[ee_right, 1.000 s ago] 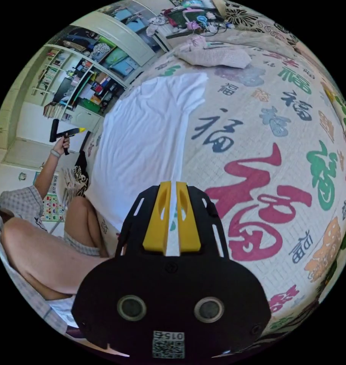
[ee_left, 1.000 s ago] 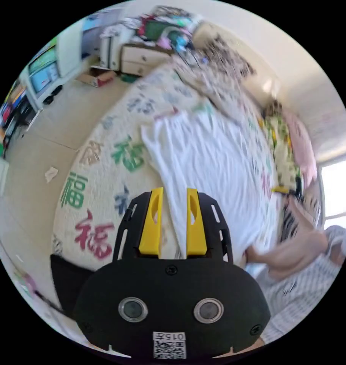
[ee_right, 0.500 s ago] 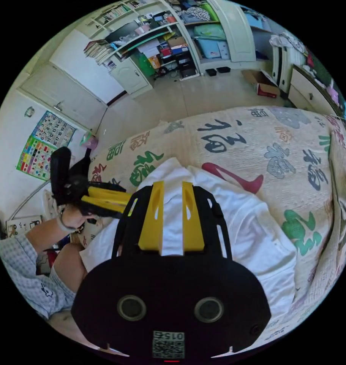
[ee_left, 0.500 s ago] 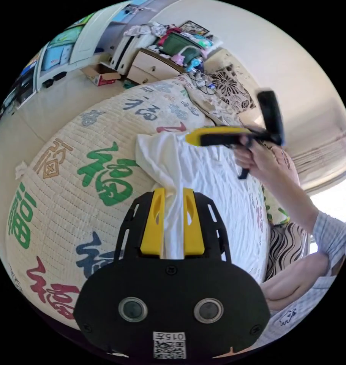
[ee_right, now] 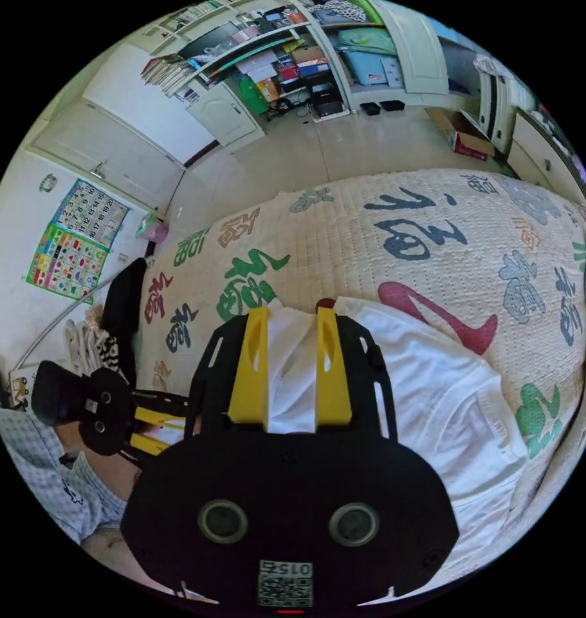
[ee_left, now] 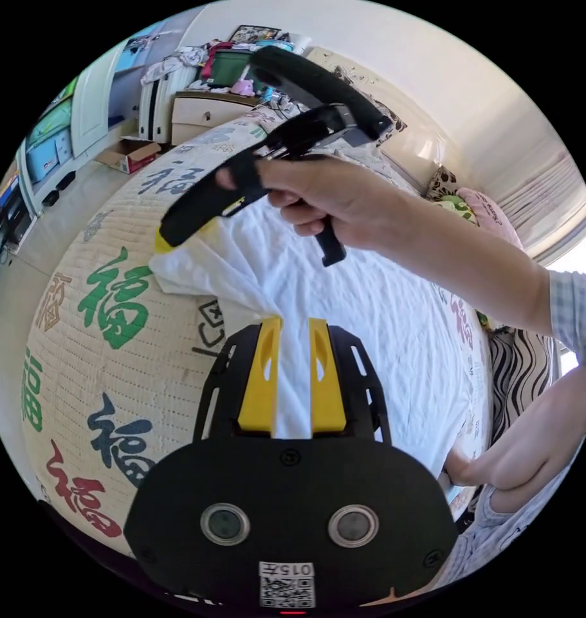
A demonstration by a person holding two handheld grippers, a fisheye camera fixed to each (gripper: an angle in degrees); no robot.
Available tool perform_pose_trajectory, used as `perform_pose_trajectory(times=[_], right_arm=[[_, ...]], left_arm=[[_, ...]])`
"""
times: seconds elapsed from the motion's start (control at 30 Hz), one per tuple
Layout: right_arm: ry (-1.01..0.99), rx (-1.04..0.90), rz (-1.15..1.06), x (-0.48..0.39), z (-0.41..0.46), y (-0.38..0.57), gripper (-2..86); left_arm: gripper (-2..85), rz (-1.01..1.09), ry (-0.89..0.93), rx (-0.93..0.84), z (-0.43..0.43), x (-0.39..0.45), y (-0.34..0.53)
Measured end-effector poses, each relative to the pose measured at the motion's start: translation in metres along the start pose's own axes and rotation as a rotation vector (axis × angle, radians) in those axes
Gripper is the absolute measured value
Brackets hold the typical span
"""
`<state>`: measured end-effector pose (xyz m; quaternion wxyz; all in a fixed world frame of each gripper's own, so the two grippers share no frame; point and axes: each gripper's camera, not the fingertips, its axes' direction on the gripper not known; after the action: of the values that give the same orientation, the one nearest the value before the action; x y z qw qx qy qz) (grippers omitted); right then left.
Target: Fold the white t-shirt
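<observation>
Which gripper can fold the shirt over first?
Probably left: the left gripper pinches the shirt at its edge, with cloth pulled taut from its jaws. The right gripper hangs open over the shirt, gripping nothing.

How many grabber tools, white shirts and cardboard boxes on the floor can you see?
Grippers: 2, the left gripper and the right gripper
White t-shirt: 1
Cardboard box on the floor: 1
Total: 4
</observation>
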<state>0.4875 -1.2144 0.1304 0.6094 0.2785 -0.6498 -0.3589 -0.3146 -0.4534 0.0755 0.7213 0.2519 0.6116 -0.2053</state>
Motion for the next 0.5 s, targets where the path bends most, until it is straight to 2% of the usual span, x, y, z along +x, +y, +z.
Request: perform_pose_trajectory(times=[0.07,0.13,0.2,0.27,0.37,0.5], right_arm=[[0.090,0.043,0.056,0.006,0.002,0.005,2.8],[0.004,0.134,0.127,0.021,-0.005,0.019,1.8],[-0.218,0.258,0.236,0.049,-0.013,0.047,1.2],[-0.288,0.313,0.332,0.065,-0.013,0.069,1.2],[-0.317,0.357,0.460,0.080,-0.007,0.097,2.3],[-0.292,0.389,0.448,0.077,-0.006,0.103,6.7]], left_arm=[[7.8,0.002,-0.030,0.020,-0.005,0.003,0.005],[7.7,-0.013,-0.072,0.070,-0.017,0.001,0.011],[7.8,-0.063,-0.070,0.125,-0.030,-0.006,0.020],[8.0,-0.089,-0.048,0.127,-0.030,-0.012,0.022],[9.0,-0.131,-0.096,0.120,-0.022,-0.014,0.026],[8.1,-0.157,-0.167,0.232,-0.035,-0.009,0.039]])
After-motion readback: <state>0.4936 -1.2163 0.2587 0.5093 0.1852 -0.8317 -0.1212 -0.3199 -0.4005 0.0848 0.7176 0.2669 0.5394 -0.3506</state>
